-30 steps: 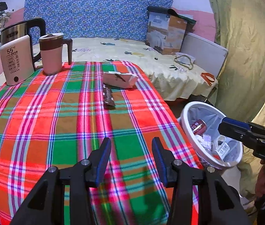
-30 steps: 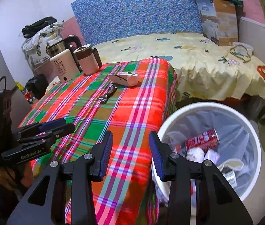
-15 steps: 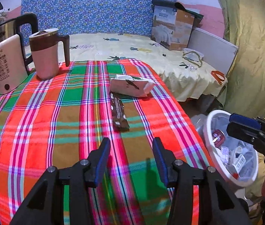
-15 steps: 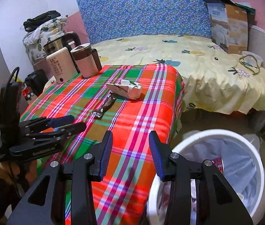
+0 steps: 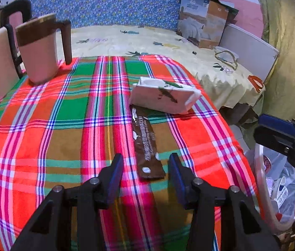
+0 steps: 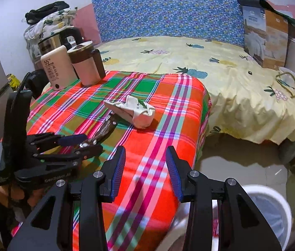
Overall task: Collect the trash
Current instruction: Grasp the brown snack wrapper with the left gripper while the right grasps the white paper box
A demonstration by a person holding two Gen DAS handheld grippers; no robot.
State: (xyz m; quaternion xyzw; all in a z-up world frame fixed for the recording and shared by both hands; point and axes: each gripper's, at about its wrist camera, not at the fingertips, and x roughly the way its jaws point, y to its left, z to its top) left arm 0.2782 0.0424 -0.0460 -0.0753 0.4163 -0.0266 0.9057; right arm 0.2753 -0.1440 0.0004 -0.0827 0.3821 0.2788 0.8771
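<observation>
The wrapper (image 5: 145, 144) lay lengthwise, its near end between the released left gripper (image 5: 146, 167) fingers; the right gripper (image 6: 145, 165) was released too.

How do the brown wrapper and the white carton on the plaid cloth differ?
The brown wrapper is a long, dark strip lying flat; the white carton is pale, bulky and crumpled, lying tipped on its side. The wrapper's near end sits between the open left gripper's fingers; the carton lies farther off. Both rest on the tablecloth, ungrasped.
</observation>
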